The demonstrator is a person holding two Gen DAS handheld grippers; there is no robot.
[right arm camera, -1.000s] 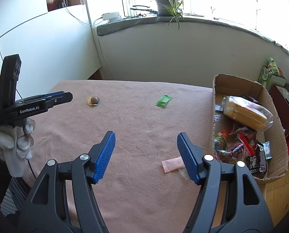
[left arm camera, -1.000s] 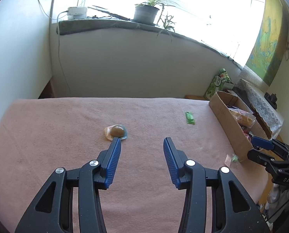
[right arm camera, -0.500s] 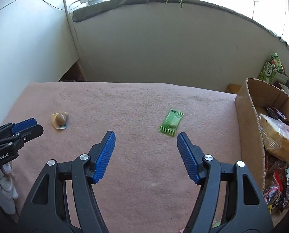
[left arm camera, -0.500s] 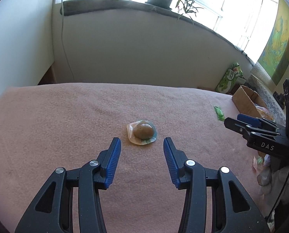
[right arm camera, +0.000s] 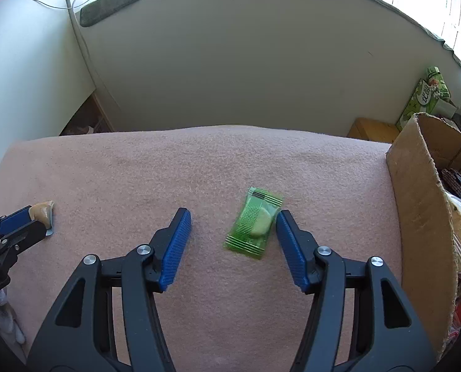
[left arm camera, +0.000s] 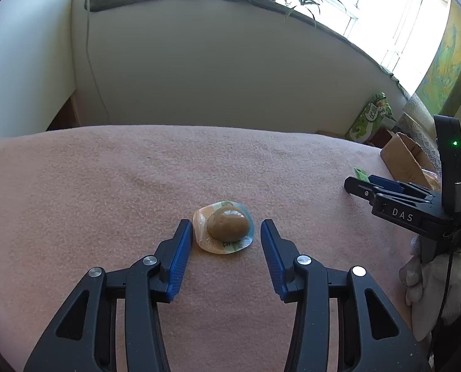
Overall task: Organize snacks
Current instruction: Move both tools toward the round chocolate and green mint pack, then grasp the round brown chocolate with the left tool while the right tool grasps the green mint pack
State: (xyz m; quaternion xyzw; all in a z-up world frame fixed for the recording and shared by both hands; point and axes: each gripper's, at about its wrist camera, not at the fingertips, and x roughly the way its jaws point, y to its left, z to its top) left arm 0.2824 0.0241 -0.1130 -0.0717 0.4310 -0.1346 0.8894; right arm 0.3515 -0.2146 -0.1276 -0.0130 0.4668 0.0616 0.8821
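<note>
In the left wrist view we hold the left gripper [left arm camera: 224, 232] wide open with nothing in it, and the brown egg-shaped snack [left arm camera: 226, 225] in its clear round wrapper lies at the centre of the frame, right between the blue fingertips on the pink blanket [left arm camera: 106, 186]. Its left wrapper edge sits just beside the left pad, with more room on the right.

In the right wrist view the right gripper [right arm camera: 233, 221] is equally spread and empty. The green packet [right arm camera: 252, 221] lies right of the frame's centre, its edge apparently touching the right pad and well apart from the left one. Its long axis runs from upper right to lower left, slightly tilted against the fingers.

The cardboard box [right arm camera: 422, 217] stands at the right edge, so we judge the right gripper nearer to it.
</note>
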